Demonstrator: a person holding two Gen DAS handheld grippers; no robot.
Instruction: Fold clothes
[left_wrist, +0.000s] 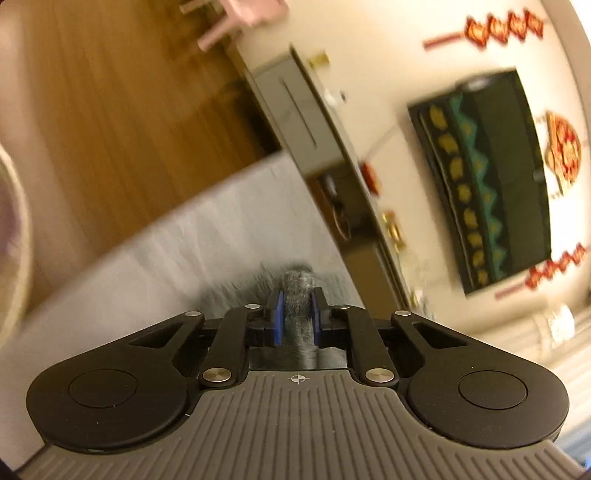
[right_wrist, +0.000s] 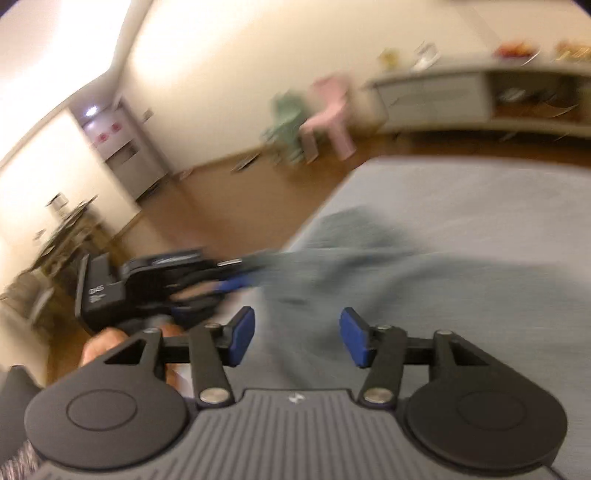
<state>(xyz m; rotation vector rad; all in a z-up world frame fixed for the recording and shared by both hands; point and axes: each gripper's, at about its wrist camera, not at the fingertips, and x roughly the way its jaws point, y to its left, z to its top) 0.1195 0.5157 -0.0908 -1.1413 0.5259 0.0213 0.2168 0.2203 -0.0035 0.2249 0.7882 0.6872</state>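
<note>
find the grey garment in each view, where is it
Left wrist: the garment sits low centre, a bunched fold pinched between the left gripper's fingers.
Right wrist: it spreads across the middle and right, on the bed; the left gripper holds its left end.
Shared landmark: the pink chair.

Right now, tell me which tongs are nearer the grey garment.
Left. The left tongs are shut on a fold of the grey garment; the right tongs are open above it, nothing between their pads.
</note>
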